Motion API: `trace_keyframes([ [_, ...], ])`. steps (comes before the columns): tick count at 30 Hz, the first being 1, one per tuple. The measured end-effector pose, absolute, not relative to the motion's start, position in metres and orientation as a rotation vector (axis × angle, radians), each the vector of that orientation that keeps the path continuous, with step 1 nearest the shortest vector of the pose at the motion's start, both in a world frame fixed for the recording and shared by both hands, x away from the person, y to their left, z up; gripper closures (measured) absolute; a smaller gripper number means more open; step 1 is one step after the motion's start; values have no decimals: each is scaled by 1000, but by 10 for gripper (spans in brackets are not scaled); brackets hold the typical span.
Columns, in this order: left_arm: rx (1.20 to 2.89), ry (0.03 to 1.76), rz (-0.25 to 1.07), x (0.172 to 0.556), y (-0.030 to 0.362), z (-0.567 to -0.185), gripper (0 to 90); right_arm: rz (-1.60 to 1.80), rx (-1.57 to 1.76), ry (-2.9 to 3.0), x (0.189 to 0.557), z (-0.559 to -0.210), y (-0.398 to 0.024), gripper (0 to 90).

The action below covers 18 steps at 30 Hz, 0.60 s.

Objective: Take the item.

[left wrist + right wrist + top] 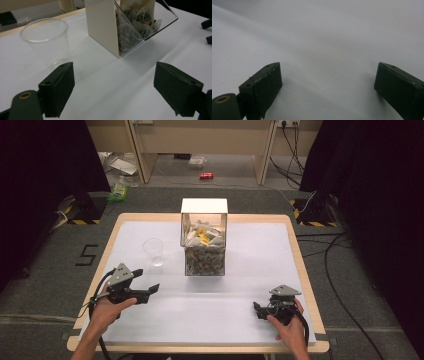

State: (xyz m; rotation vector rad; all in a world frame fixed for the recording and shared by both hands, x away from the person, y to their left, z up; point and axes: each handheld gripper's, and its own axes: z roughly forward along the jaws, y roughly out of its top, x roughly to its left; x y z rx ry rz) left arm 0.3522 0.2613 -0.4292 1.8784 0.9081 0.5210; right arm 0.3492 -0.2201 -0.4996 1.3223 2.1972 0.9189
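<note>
Now both empty: left gripper [150,290] wide open near cup [153,251], right gripper [257,308] wide open over tabletop [250,250]; likely next: reach teabag box [204,242]

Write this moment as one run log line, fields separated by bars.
left gripper: open, empty | right gripper: open, empty | plastic cup: upright, empty | tea bag box: right of cup | contact: none

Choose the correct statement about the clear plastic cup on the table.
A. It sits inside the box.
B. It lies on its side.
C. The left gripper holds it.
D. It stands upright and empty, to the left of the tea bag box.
D: the clear plastic cup stands upright and empty, apart from the tea bag box at its right.
</note>
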Motion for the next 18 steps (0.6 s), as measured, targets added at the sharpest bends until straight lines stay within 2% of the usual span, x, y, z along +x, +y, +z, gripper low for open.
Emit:
trace_keyframes([
  [18, 1790, 788, 474, 360, 240, -380, 233, 921, 1323, 2197, 349, -500, -220, 82],
])
